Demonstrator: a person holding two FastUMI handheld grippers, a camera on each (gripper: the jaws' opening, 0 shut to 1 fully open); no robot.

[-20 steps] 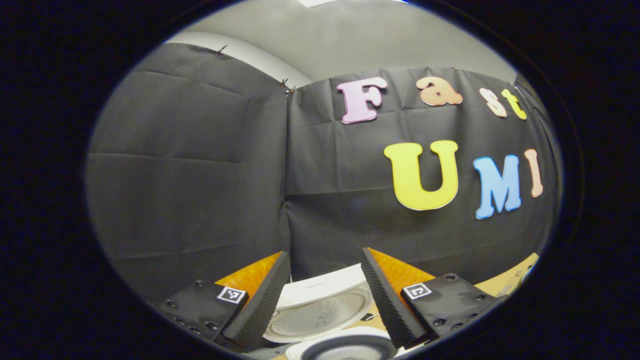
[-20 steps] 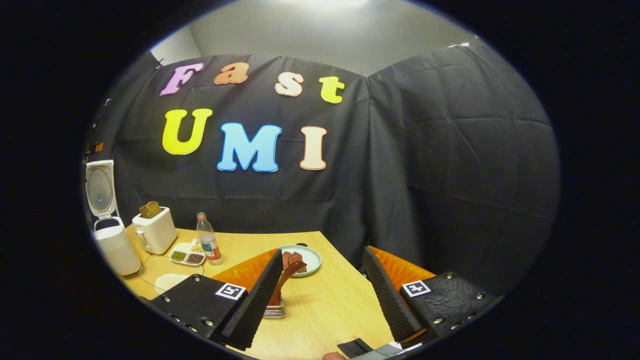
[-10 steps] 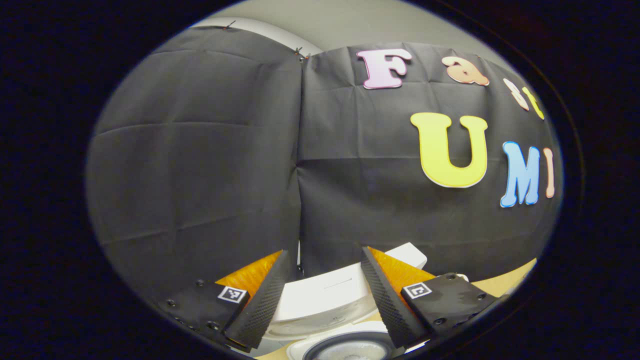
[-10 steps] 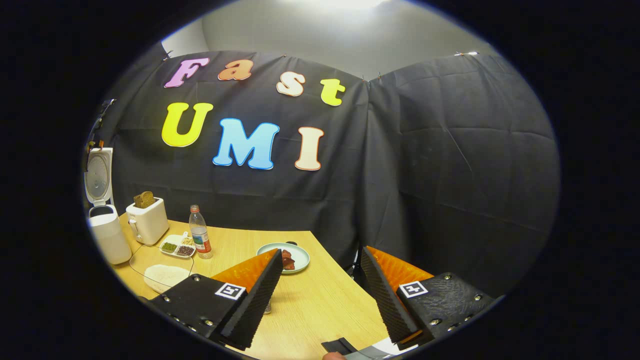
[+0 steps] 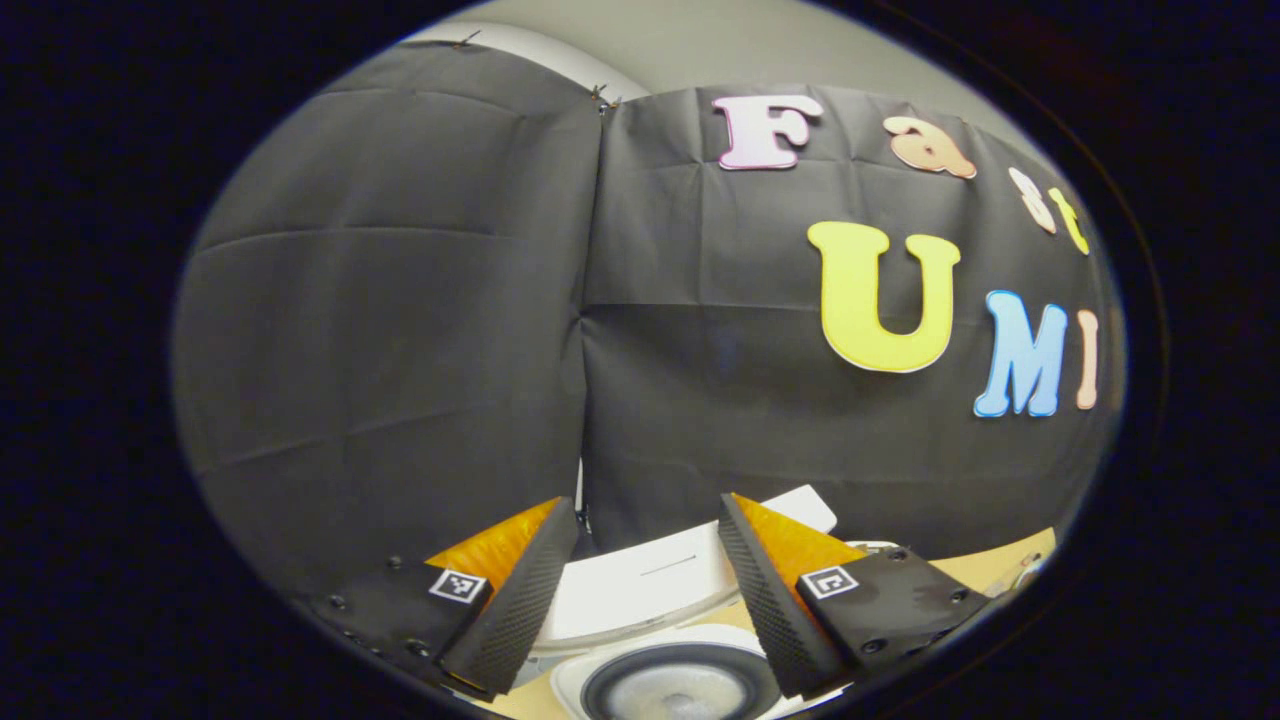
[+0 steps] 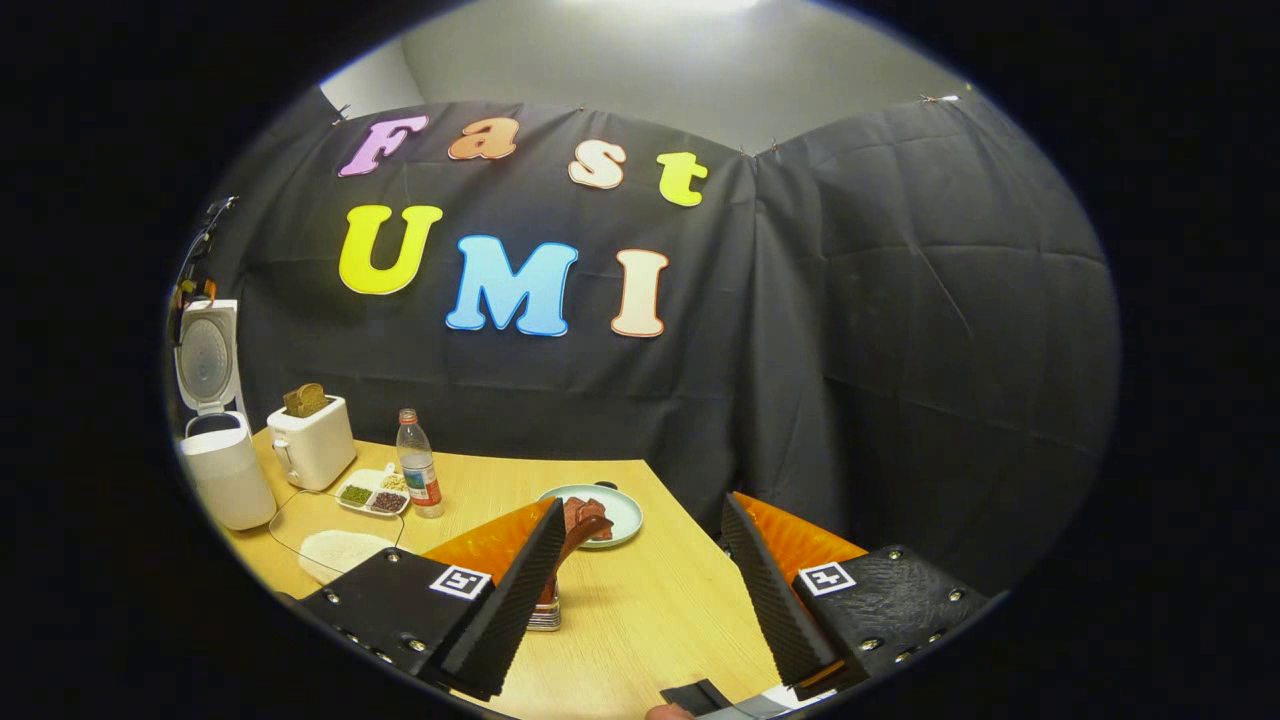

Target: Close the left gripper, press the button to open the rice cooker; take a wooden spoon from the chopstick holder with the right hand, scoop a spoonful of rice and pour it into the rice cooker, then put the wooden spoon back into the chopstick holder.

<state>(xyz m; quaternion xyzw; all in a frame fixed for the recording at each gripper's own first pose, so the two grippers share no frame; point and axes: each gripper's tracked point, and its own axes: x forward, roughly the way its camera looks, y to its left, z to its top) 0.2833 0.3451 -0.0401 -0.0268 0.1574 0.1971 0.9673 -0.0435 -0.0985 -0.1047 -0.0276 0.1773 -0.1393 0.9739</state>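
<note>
Wooden table (image 6: 640, 610) crowded: toaster (image 6: 312, 452), bottle (image 6: 418, 478), plate (image 6: 620, 512); left gripper (image 5: 648, 580), right gripper (image 6: 640, 585) both agape, empty.

No readable text, brand or number can be made out. The bottle (image 6: 417, 478) on the table (image 6: 650, 610) carries a label too small to read. Each hand-held gripper, left (image 5: 648, 585) and right (image 6: 645, 590), bears small square black-and-white coded markers, not lettering.
</note>
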